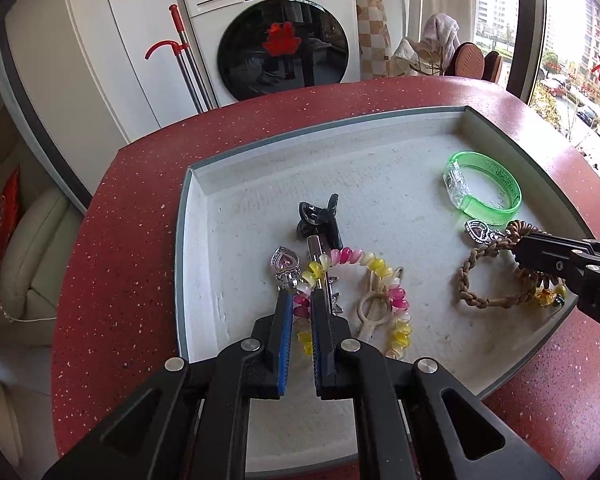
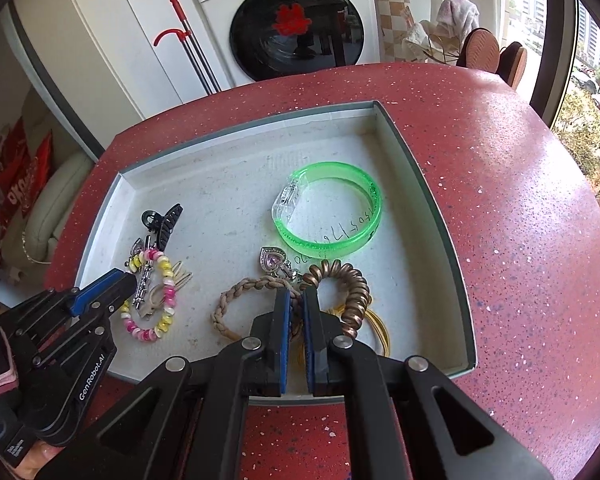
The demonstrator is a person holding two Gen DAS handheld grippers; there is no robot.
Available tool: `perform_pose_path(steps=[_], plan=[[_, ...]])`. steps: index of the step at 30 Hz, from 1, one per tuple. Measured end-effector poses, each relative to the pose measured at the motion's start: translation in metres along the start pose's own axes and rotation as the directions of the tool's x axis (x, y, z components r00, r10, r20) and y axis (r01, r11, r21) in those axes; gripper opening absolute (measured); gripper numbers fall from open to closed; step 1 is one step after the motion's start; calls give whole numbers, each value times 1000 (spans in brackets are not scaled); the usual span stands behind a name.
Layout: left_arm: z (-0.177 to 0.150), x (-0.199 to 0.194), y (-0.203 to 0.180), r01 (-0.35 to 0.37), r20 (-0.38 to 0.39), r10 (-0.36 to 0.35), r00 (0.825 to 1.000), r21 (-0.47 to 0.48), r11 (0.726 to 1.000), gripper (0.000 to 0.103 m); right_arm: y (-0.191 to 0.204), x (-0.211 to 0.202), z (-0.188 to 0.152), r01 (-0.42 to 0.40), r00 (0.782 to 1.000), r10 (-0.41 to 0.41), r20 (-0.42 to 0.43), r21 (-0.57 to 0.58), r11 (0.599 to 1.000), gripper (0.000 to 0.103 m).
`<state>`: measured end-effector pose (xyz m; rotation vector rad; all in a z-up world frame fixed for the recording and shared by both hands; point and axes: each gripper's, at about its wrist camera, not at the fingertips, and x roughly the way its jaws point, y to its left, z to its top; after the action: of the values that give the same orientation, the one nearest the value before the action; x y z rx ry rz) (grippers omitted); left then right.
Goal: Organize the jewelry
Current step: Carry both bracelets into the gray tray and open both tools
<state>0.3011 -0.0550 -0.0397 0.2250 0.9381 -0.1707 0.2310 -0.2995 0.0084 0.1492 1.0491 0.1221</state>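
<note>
A shallow grey tray (image 1: 188, 200) (image 2: 420, 160) on a red speckled table holds the jewelry. My left gripper (image 1: 302, 294) (image 2: 126, 282) is shut on a pink and yellow bead bracelet (image 1: 380, 266) (image 2: 166, 276), whose loop lies on the tray floor. My right gripper (image 2: 297, 296) (image 1: 518, 248) is shut on a braided brown bracelet (image 2: 236, 292) (image 1: 466, 268), beside a brown coil hair tie (image 2: 354, 296). A green bangle (image 1: 484, 188) (image 2: 328, 216) lies further back. One heart pendant (image 1: 286, 262) sits by the left fingertips, another (image 2: 274, 260) ahead of the right ones.
A black claw clip (image 1: 320, 216) (image 2: 162, 220), a silver hair pin (image 1: 314, 248) and a beige clip (image 1: 374, 300) lie around the bead bracelet. A yellow cord (image 2: 380, 328) lies under the coil tie. Beyond the table (image 2: 500, 200) stand a washing machine (image 1: 276, 40) and a mop handle (image 1: 184, 60).
</note>
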Motion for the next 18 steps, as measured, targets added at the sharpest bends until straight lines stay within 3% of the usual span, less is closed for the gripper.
perform_pose_path(steps=[9, 14, 18], plan=[[-3, -16, -1, 9, 45, -9, 999, 3, 1000, 26, 1, -9, 0, -23, 1000, 23, -2, 8, 1000, 10], [-4, -26, -1, 19, 62, -18, 998, -6, 1000, 26, 1, -25, 1, -40, 998, 39, 39, 16, 999, 33], [-2, -33, 0, 22, 87, -21, 996, -14, 1000, 26, -3, -37, -1, -42, 997, 41, 62, 20, 999, 33]])
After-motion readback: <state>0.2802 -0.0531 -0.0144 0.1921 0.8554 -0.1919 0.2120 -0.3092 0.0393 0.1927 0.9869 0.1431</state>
